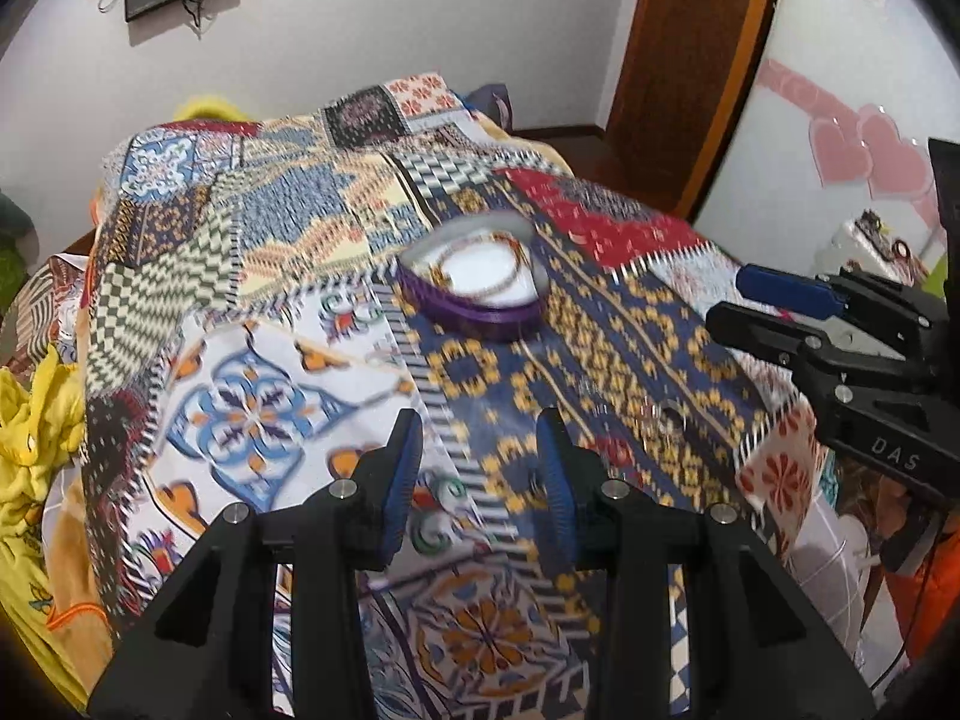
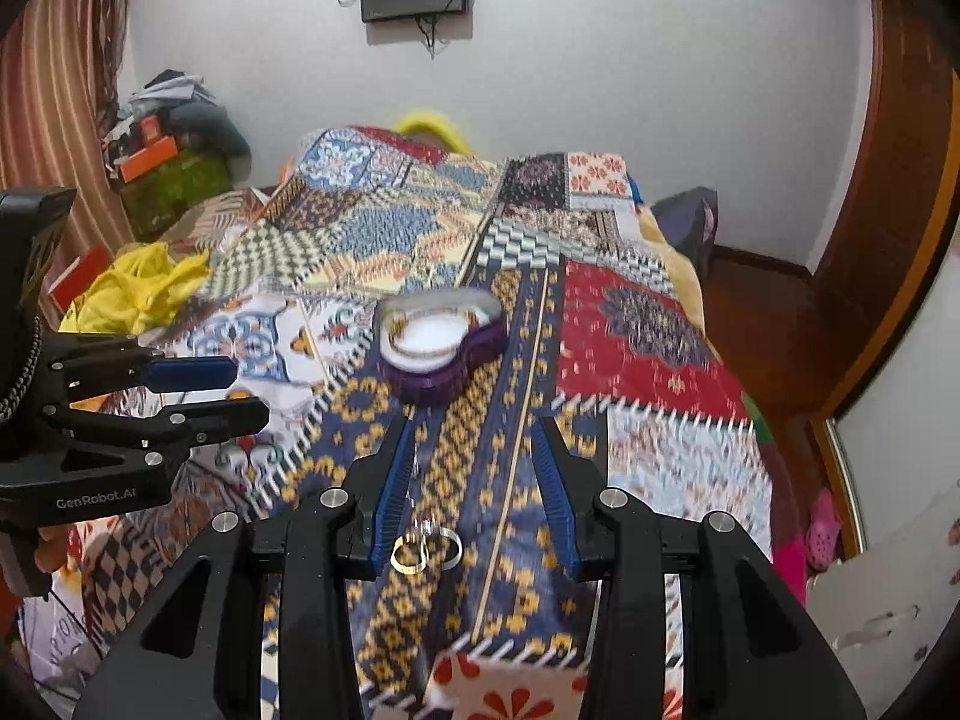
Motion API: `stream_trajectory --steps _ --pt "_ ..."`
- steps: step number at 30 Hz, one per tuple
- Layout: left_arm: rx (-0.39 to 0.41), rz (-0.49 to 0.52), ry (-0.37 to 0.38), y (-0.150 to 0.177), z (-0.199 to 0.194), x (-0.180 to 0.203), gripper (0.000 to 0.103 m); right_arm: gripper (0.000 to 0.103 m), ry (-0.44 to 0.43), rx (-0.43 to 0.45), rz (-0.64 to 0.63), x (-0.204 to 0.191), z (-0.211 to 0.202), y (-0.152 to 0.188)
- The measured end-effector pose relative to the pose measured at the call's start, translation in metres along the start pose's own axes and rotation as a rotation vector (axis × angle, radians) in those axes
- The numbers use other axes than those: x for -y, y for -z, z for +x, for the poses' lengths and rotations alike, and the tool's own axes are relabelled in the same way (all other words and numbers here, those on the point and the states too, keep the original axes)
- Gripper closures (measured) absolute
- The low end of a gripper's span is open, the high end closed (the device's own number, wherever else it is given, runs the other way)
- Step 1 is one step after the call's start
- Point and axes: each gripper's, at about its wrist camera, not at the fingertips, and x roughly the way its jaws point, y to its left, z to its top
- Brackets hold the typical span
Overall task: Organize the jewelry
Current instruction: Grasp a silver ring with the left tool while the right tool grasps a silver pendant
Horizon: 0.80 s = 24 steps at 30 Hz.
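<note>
A purple heart-shaped jewelry box (image 1: 477,285) with a white lining lies open on the patchwork bedspread (image 1: 252,312), with a beaded necklace (image 1: 474,252) inside. It also shows in the right wrist view (image 2: 438,345). Small rings (image 2: 423,549) lie on the blue and yellow stripe, between the fingers of my right gripper (image 2: 474,486), which is open above them. The rings show faintly in the left wrist view (image 1: 669,420). My left gripper (image 1: 477,468) is open and empty, short of the box. The right gripper (image 1: 729,300) shows at the right of the left wrist view.
The bedspread (image 2: 630,336) covers a bed. Yellow cloth (image 2: 141,288) lies at the left edge. A wooden door frame (image 1: 690,60) and a wall with pink hearts (image 1: 864,150) stand to the right. A cluttered pile (image 2: 174,150) sits at the back left.
</note>
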Motion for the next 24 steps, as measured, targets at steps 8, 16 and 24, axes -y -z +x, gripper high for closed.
stream_trajectory --steps 8,16,24 --pt "-0.077 0.004 0.031 0.024 0.021 0.008 0.064 0.066 -0.003 -0.073 0.012 0.003 0.013 0.025" --pt "-0.096 0.019 0.072 0.032 0.034 0.018 0.064 0.066 -0.035 -0.127 0.014 0.0 0.031 0.042" --pt "-0.077 0.01 0.088 0.03 0.041 0.019 0.064 0.066 -0.081 -0.123 0.031 0.001 0.036 0.042"
